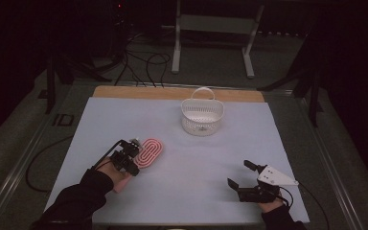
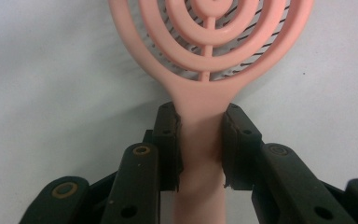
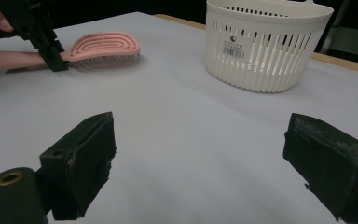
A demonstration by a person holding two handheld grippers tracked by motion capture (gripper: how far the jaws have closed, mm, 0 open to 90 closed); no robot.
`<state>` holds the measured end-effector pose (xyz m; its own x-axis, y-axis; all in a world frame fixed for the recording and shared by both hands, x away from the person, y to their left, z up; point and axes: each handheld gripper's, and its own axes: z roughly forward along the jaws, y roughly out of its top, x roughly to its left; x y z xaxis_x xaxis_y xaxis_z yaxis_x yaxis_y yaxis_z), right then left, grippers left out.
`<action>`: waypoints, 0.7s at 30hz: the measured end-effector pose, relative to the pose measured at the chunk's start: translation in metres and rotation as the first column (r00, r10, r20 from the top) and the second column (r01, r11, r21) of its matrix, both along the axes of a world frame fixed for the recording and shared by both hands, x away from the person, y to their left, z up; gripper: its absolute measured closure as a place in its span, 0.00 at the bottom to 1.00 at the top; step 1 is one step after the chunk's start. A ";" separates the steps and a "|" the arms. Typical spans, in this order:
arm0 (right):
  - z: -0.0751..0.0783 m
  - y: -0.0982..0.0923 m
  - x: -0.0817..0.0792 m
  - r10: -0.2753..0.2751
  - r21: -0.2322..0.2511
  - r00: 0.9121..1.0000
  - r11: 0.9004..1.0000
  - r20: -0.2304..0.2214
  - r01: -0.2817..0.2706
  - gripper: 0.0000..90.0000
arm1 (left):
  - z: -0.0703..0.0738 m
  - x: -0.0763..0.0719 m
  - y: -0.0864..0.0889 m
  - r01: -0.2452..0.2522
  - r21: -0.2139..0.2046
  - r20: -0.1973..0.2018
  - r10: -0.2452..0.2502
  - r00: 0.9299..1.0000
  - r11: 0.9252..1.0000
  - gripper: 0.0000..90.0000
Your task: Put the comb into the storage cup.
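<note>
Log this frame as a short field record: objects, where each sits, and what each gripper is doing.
held object: pink hairbrush, lying bristles down on the white table cover
left gripper: shut on the hairbrush handle, just below the head
right gripper: open, nothing between its pads, low over the cover at the near right
container: white slotted basket with handle, upright, far centre, apart from the hairbrush
basket contents: cannot tell

Pink hairbrush (image 2: 205, 70) with concentric loops; white slotted basket (image 1: 201, 117).
</note>
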<state>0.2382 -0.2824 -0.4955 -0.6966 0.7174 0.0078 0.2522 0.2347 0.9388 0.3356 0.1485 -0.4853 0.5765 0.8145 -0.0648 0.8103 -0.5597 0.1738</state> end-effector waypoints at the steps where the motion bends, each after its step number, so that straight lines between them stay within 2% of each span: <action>1: 0.000 0.000 0.000 0.000 0.000 1.000 1.000 -0.001 0.000 0.10 | 0.000 0.000 0.001 -0.011 -0.012 0.001 0.011 1.000 1.000 0.79; 4: 0.000 0.000 0.000 -0.002 -0.001 1.000 1.000 0.000 0.002 0.10 | 0.001 0.000 0.004 -0.007 -0.018 0.030 0.007 1.000 1.000 0.79; 8: 0.000 0.001 0.000 -0.001 0.001 1.000 1.000 -0.004 0.001 0.10 | 0.007 -0.001 0.008 -0.015 -0.055 0.068 0.018 0.998 0.998 0.79; 10: 0.000 0.000 0.000 0.000 0.001 1.000 1.000 0.002 0.000 0.10 | 0.011 -0.001 0.009 -0.015 -0.065 0.097 0.022 0.995 0.998 0.79; 14: 0.000 0.001 0.000 -0.001 0.000 1.000 1.000 -0.002 0.001 0.10 | 0.019 -0.003 0.010 -0.008 -0.096 0.130 0.020 0.991 0.995 0.79; 21: 0.000 0.001 0.000 0.001 -0.002 1.000 1.000 0.001 -0.001 0.10 | 0.026 -0.010 0.008 0.016 -0.118 0.198 0.008 0.980 0.993 0.79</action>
